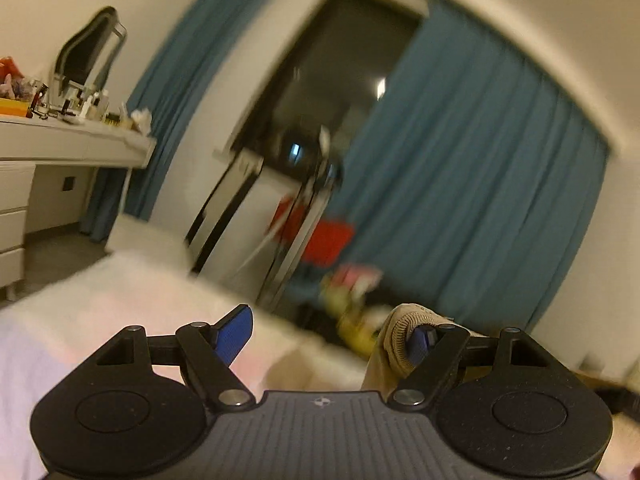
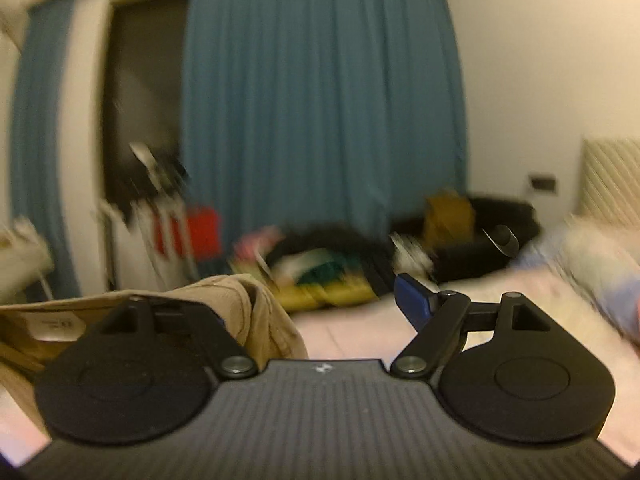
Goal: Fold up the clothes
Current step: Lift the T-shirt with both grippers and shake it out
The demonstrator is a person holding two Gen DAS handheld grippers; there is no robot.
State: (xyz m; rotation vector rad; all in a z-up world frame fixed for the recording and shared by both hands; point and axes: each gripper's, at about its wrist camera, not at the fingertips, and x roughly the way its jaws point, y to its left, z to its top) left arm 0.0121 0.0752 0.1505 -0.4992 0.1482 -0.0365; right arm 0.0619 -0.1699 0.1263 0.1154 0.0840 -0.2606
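A tan garment (image 1: 400, 332) hangs draped over the right finger of my left gripper (image 1: 328, 330), whose jaws stand wide apart above the pale pink bed (image 1: 80, 344). The left blue pad (image 1: 236, 332) is bare. In the right wrist view the same tan garment (image 2: 256, 312) is draped over the left finger of my right gripper (image 2: 316, 312), hiding that pad. Its label (image 2: 52, 324) shows at the left. The right blue pad (image 2: 412, 300) is bare and the jaws stand wide apart. The garment is lifted off the bed (image 2: 360, 336).
Blue curtains (image 1: 460, 152) and a dark window (image 1: 340, 72) fill the far wall. A white dresser (image 1: 68, 148) with clutter stands at the left. A folded rack (image 1: 280, 216), a red item (image 2: 200, 232) and a pile of clothes (image 2: 320, 272) lie beyond the bed.
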